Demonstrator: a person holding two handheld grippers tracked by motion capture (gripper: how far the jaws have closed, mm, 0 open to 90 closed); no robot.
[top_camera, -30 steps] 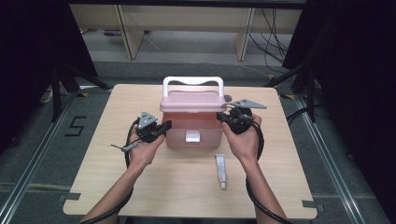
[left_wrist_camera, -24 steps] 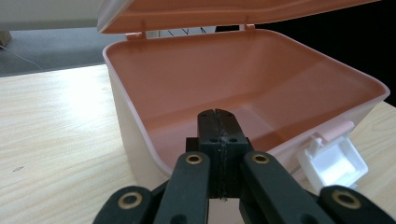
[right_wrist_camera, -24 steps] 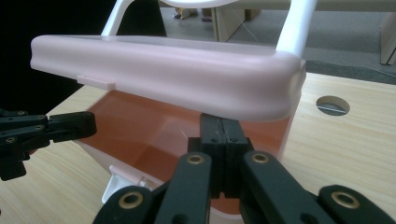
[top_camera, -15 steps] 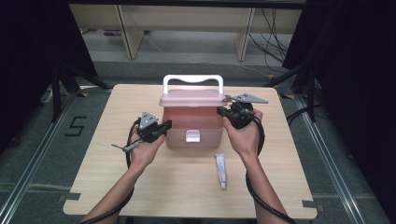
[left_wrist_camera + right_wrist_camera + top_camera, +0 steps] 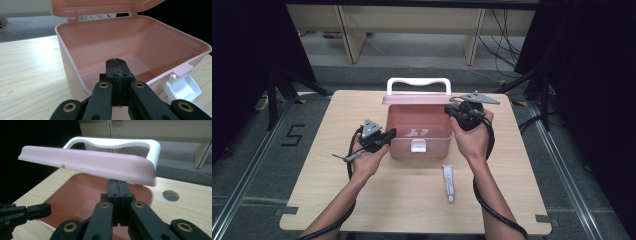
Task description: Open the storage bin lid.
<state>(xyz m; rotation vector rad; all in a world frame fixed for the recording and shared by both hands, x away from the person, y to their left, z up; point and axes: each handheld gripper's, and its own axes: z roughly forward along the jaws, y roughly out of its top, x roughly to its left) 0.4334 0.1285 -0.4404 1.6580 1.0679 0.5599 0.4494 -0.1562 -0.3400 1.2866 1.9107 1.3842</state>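
A pink plastic box (image 5: 417, 132) stands mid-table with its lid (image 5: 417, 99) raised and a white handle (image 5: 417, 82) on top. Its inside (image 5: 140, 45) looks empty. My left gripper (image 5: 389, 134) is shut, its tips (image 5: 116, 61) at the box's left front rim with nothing between them. My right gripper (image 5: 449, 111) is also shut; its tips (image 5: 118, 182) sit just under the front edge of the lid (image 5: 87, 163), touching it from below. A white latch (image 5: 183, 86) hangs open on the front wall.
A small white tube (image 5: 448, 182) lies on the table in front of the box, to the right. A round hole (image 5: 170, 195) in the tabletop is beyond the box. Shelving legs and cables stand behind the table.
The lid has swung up from closed to open. My right gripper rose and moved back with the lid's edge. The left gripper stayed at the box's left front.
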